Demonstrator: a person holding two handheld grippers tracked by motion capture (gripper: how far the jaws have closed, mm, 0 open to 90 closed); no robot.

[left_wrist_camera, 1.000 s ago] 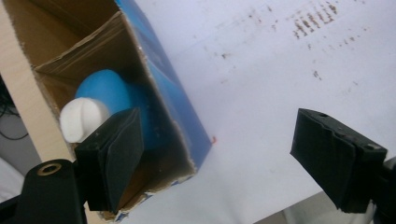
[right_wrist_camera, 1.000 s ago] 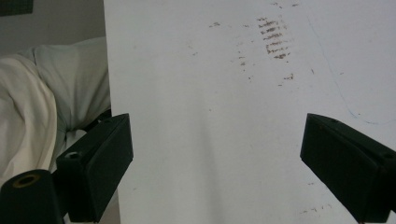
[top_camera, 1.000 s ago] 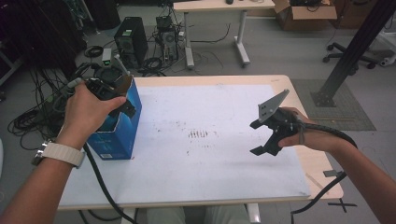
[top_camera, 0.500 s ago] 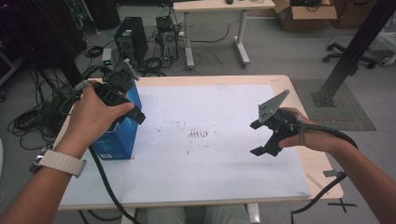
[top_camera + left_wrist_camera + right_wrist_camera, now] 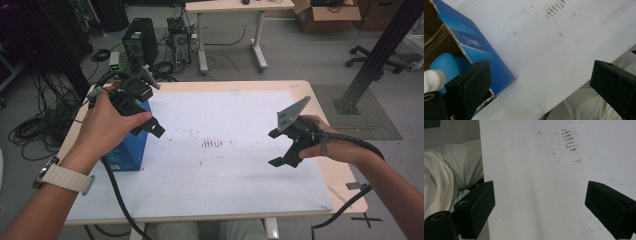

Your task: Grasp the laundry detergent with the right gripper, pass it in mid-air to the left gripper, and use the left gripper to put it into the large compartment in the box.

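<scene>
Grippers both wide open, holding nothing | my left gripper [image 5: 150, 107] hangs over the open blue box [image 5: 129, 150] at 9 o'clock on the tabletop [image 5: 240, 110] | my right gripper [image 5: 276, 147] hovers at 3 o'clock.

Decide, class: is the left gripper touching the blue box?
Cannot tell. In the left gripper view the left gripper has wide-open jaws, one overlapping the blue box edge; no view plainly shows contact or a gap.

Grey floor [image 5: 300, 55]; second desk [image 5: 235, 6] beyond; computer towers [image 5: 140, 45], cable tangle [image 5: 35, 127] left.
</scene>
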